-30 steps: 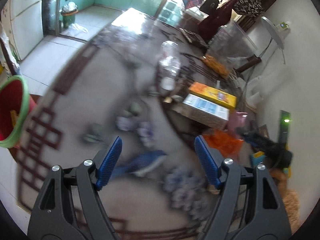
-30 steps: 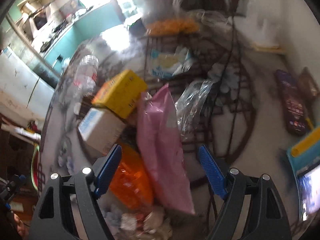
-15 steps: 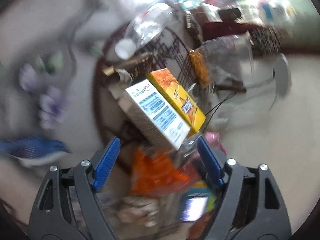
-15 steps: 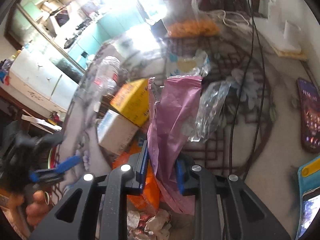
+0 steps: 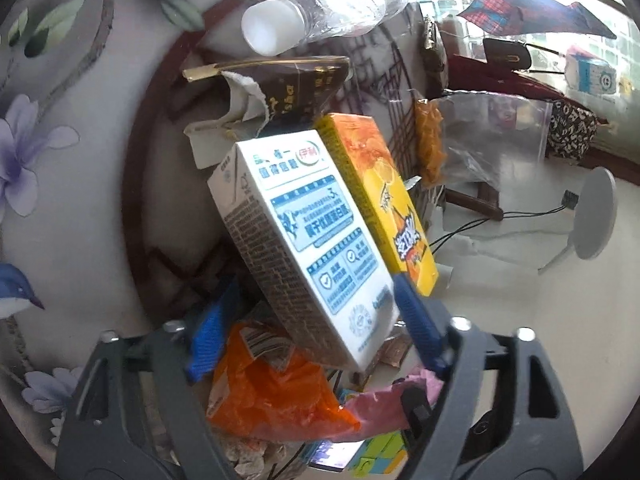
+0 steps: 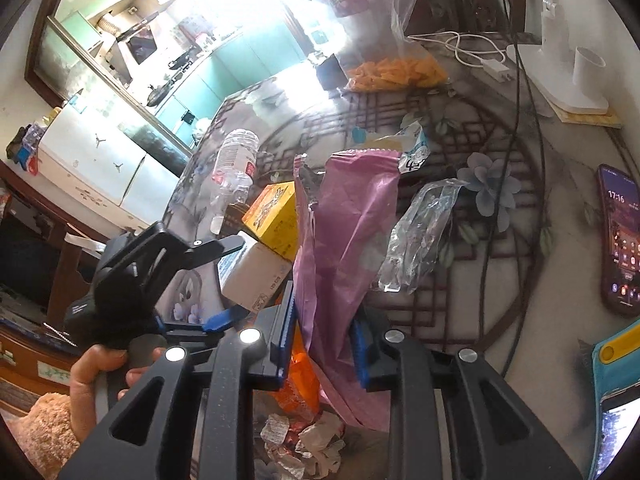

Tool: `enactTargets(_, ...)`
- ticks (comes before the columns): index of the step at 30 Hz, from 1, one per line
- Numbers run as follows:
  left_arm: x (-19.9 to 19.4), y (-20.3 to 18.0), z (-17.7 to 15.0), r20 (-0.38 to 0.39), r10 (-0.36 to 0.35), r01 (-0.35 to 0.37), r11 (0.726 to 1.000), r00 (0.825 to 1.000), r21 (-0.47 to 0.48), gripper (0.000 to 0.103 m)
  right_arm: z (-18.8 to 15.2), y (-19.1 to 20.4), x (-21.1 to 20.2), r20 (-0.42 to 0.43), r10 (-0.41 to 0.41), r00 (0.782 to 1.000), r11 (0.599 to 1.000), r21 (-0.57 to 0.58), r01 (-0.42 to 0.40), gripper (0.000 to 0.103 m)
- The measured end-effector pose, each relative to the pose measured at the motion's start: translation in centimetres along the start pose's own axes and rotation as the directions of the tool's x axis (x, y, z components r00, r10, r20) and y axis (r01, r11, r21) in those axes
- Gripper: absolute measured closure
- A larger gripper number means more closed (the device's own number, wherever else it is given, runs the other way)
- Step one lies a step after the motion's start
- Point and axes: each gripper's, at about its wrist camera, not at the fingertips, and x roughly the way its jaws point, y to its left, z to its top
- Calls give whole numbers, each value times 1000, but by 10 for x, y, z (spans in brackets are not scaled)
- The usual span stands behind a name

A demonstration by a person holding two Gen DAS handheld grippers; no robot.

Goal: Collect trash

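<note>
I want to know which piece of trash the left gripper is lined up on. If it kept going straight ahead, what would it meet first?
Most likely the white milk carton: it already lies between the closing jaws of the left gripper. The yellow carton lies just beside it.

Lived-in home, cluttered dining table point(image 6: 500, 344), white fridge point(image 6: 96, 168), teal kitchen cabinets point(image 6: 240, 60) behind
</note>
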Motion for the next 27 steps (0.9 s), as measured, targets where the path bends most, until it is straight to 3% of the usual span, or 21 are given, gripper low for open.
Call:
enactTargets(3,-1,-2,1,9,-10,10,1000,1000,16,56,2,3,-2,7,3,1000,1000,-4,-3,79)
enactTargets(6,-11,-6,0,34,-18,16,998,999,53,62,3,9,-6,26,1,1000,1000,-18,0,79)
enactTargets(12,-42,-21,-6,93,-1,-17,982,996,190,66,3,27,-24,78,-24,997,997,-65,29,79)
enactTargets(16,-70,-30,-18,137,14,-55,953,990,298,66,1,45,-35,110,-35,993,993,-104,47,79)
enactTargets(21,-99,-40,-35,200,34,-118,899,979,423,66,-4,67,-45,143,-43,989,986,-153,65,79)
enactTargets(27,-135,-54,-60,301,50,-219,799,952,560,66,-7,91,-50,167,-40,985,977,-201,74,79)
